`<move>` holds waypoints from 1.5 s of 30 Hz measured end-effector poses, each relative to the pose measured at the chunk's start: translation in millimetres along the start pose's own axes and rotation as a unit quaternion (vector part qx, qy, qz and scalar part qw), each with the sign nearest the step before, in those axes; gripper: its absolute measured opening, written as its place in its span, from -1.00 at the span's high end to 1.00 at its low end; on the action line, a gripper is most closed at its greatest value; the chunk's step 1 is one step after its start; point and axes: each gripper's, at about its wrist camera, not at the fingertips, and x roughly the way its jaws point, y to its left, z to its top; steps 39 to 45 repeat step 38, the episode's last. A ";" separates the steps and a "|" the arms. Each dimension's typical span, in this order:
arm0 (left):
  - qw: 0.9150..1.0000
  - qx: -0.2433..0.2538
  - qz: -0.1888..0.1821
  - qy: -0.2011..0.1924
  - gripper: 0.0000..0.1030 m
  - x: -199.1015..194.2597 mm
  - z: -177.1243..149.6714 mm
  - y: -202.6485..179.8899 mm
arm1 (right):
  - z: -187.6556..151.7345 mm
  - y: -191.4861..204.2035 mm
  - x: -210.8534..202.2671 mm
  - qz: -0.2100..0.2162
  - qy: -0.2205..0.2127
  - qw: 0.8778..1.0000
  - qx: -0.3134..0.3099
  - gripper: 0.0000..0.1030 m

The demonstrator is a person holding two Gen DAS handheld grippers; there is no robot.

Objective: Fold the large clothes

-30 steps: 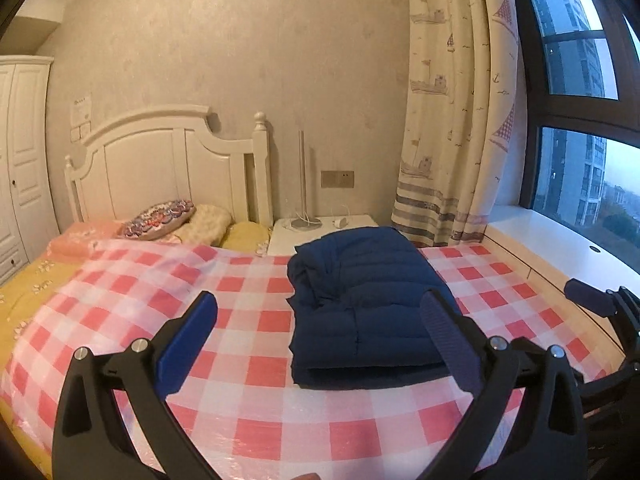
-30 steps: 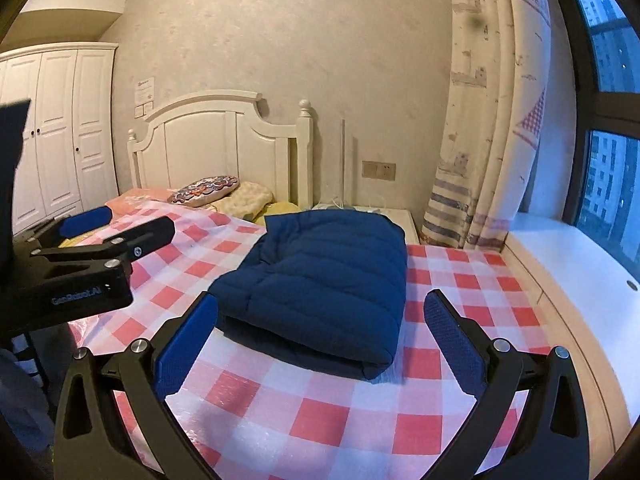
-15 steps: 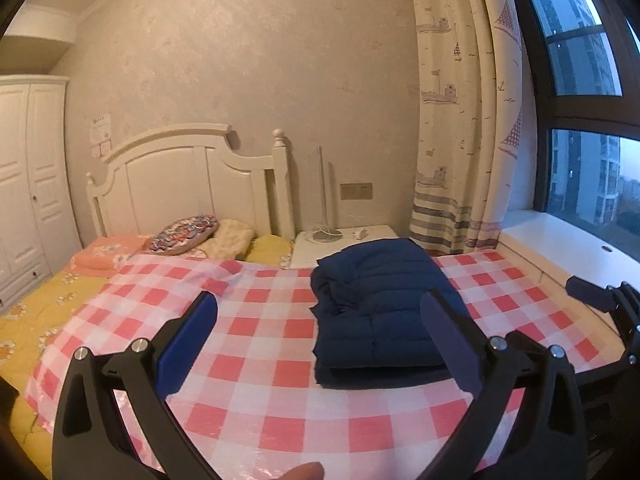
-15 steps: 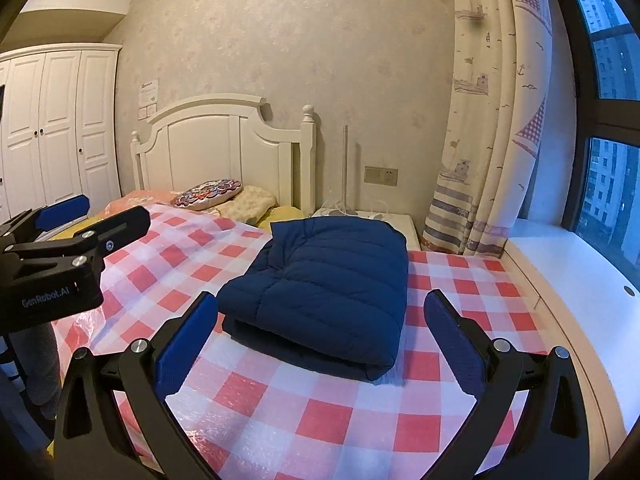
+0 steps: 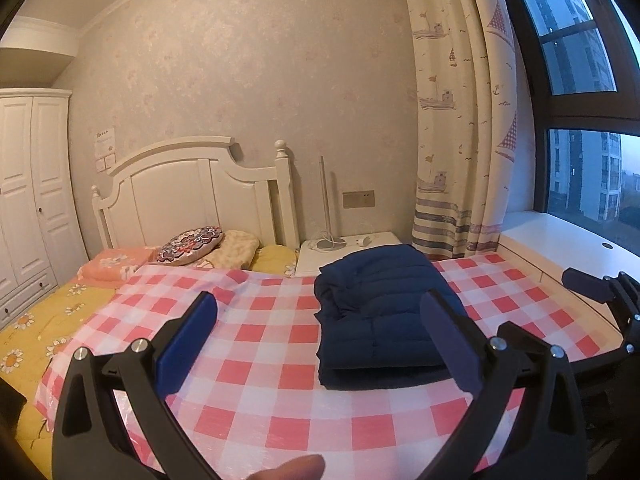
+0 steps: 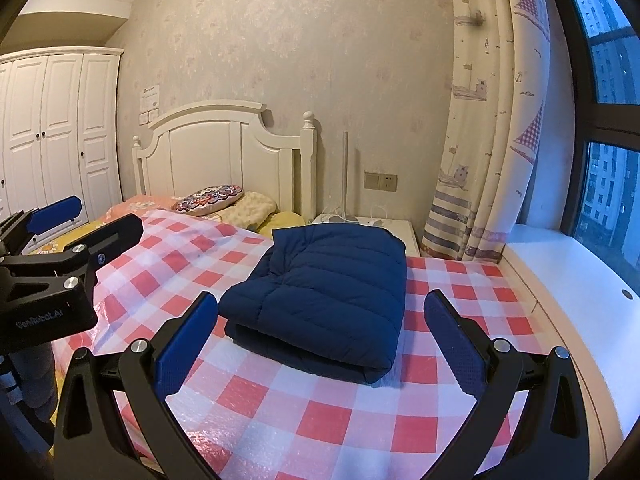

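Navy quilted jacket (image 5: pixel 384 312): folded into a thick rectangular bundle, lying flat on my checked cover, centre-right of the left wrist view; in the right wrist view (image 6: pixel 324 280) it sits mid-frame, folded edge toward the lower right.
Cover (image 5: pixel 272 344): red-and-white checked sheet with a plastic sheen, spread over the bed — it fills the lower half of both views.
Left gripper (image 5: pixel 316 344): my fingers stand wide apart, blue pads (image 5: pixel 186 344) facing inward, nothing between them; it hangs above the cover, clear of the jacket. It also shows at the left edge of the right wrist view (image 6: pixel 86 224).
Right gripper (image 6: pixel 320 344): fingers spread wide as well, holding nothing — the jacket lies beyond the tips, not touched. Its tip shows at the right edge of the left wrist view.
Fingertip (image 5: pixel 292 468): a bit of my hand at the bottom edge of the left wrist view.
Headboard (image 5: pixel 192 196): white, upper left of centre, pillows (image 5: pixel 192 244) below it.
Nightstand (image 5: pixel 352 246): white, just behind the jacket.
Curtain (image 5: pixel 460 120): sailboat print, upper right, beside the window (image 5: pixel 584 128).
Wardrobe (image 6: pixel 52 136): white, left edge.
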 end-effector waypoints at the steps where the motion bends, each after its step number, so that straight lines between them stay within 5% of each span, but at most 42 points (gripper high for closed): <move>1: 1.000 0.000 0.004 -0.002 -0.96 -1.0 0.1 -0.1 | 0.2 0.4 -0.4 0.001 0.000 1.000 -0.001 -0.91; 24: 1.000 -0.016 0.000 0.019 -0.96 12.1 -5.2 6.5 | -8.9 10.3 10.6 0.013 0.019 1.000 -0.008 -0.91; 30: 0.999 -0.021 -0.014 0.044 -0.96 50.6 -33.6 1.4 | -34.5 8.3 52.5 0.025 0.072 0.997 0.001 -0.91; 33: 0.995 -0.017 -0.028 0.093 -0.96 86.4 -47.5 8.3 | -48.7 0.4 78.9 0.031 0.107 0.994 0.007 -0.91; 38: 0.982 -0.047 0.022 0.181 -0.96 172.2 -57.0 90.4 | -37.8 -74.0 100.5 -0.019 0.121 0.992 0.022 -0.91; 45: 0.982 -0.047 0.022 0.181 -0.96 172.2 -57.0 90.4 | -37.8 -74.0 100.5 -0.019 0.121 0.992 0.022 -0.91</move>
